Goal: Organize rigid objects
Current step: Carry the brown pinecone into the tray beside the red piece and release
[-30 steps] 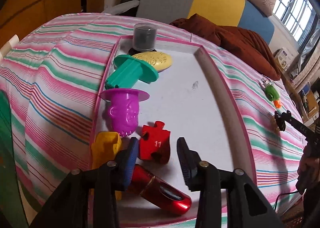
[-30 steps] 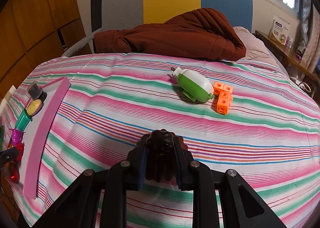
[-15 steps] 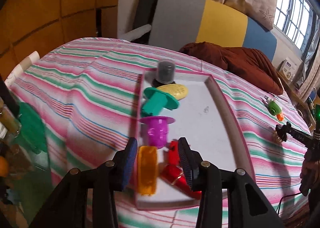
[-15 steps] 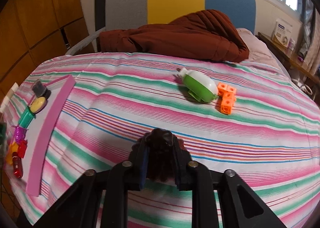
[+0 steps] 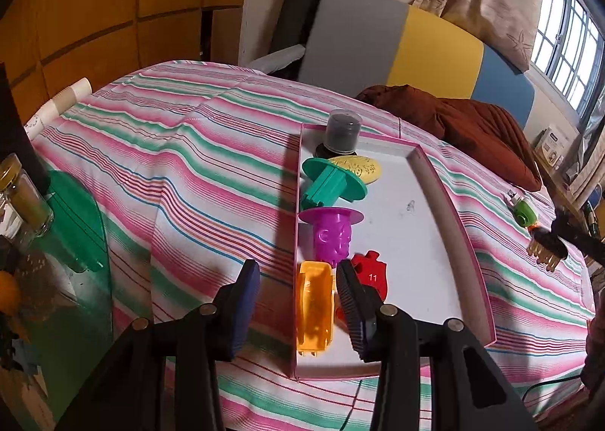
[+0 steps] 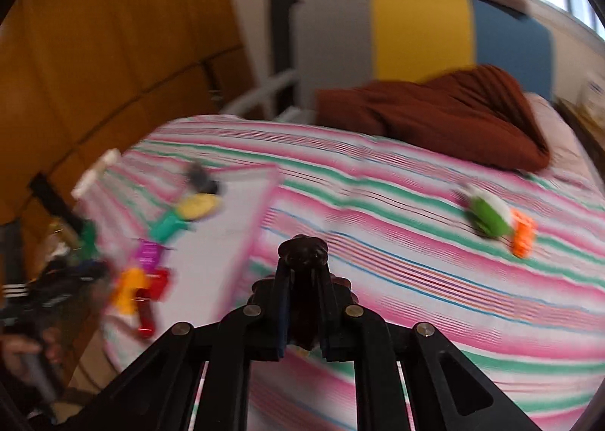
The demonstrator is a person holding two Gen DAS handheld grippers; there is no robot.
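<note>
A white tray with a pink rim lies on the striped bed cover. Along its left side sit a grey capped cylinder, a yellow oval, a teal mould, a purple mould, an orange piece and a red puzzle piece. My left gripper hovers open and empty above the tray's near left corner. My right gripper is shut on a dark brown ridged piece, held in the air to the right of the tray. The right wrist view is motion-blurred.
A green-and-white toy and orange blocks lie on the cover to the right. A brown blanket is bunched by the headboard. Glass jars and a green plate stand off the bed's left edge.
My left gripper has drawn back and risen from the tray, still open. My right gripper has lifted the brown piece off the cover and swung left toward the tray.
</note>
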